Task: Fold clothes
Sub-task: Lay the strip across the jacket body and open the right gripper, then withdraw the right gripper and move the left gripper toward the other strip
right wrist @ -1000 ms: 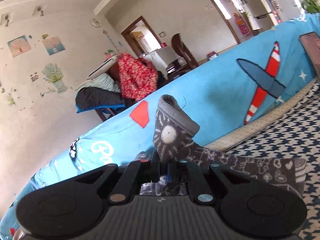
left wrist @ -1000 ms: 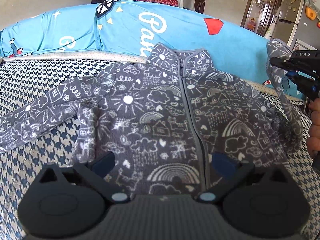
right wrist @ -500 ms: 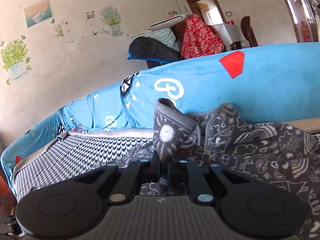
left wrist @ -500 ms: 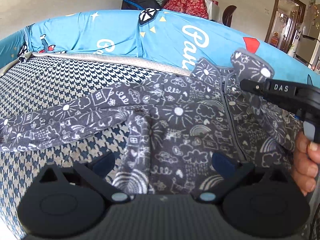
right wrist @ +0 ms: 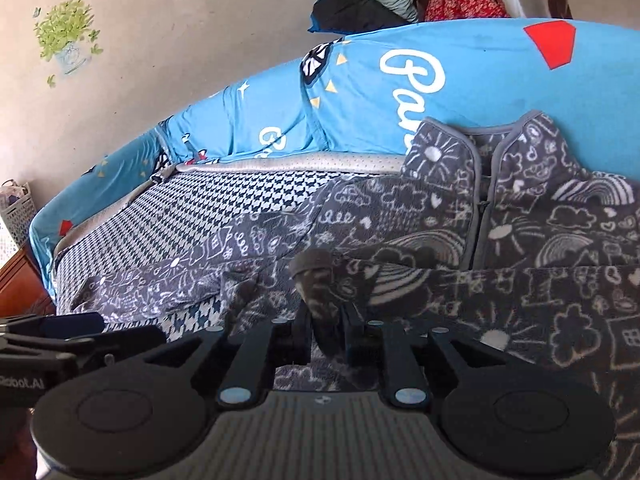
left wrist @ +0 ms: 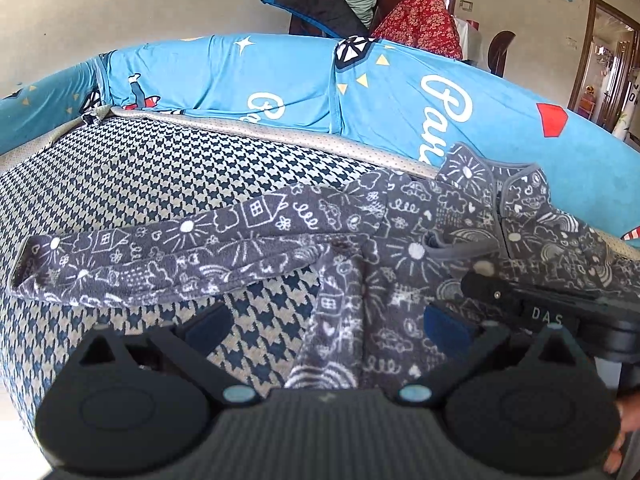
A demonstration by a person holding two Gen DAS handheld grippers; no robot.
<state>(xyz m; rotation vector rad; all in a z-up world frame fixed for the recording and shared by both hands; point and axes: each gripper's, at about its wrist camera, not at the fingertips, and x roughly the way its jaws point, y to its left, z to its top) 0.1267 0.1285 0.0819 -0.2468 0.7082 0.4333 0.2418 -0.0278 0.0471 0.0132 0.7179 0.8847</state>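
The right gripper (right wrist: 326, 334) has its jaws clamped on a sleeve cuff (right wrist: 314, 276) drawn across the grey doodle-print jacket (left wrist: 404, 264). The left gripper (left wrist: 326, 322) hovers near the hem, jaws wide, holding nothing. The jacket lies zipped on the houndstooth sofa seat (left wrist: 160, 184), its other sleeve (left wrist: 168, 260) stretched left, collar toward the blue backrest cover (left wrist: 280, 92).

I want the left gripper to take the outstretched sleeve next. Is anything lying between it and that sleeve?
Nothing visible does. The left gripper is open over the sofa seat, and the outstretched sleeve lies flat just ahead with only houndstooth fabric between. The right gripper, shut on the other sleeve's cuff, is off to the side over the jacket body.
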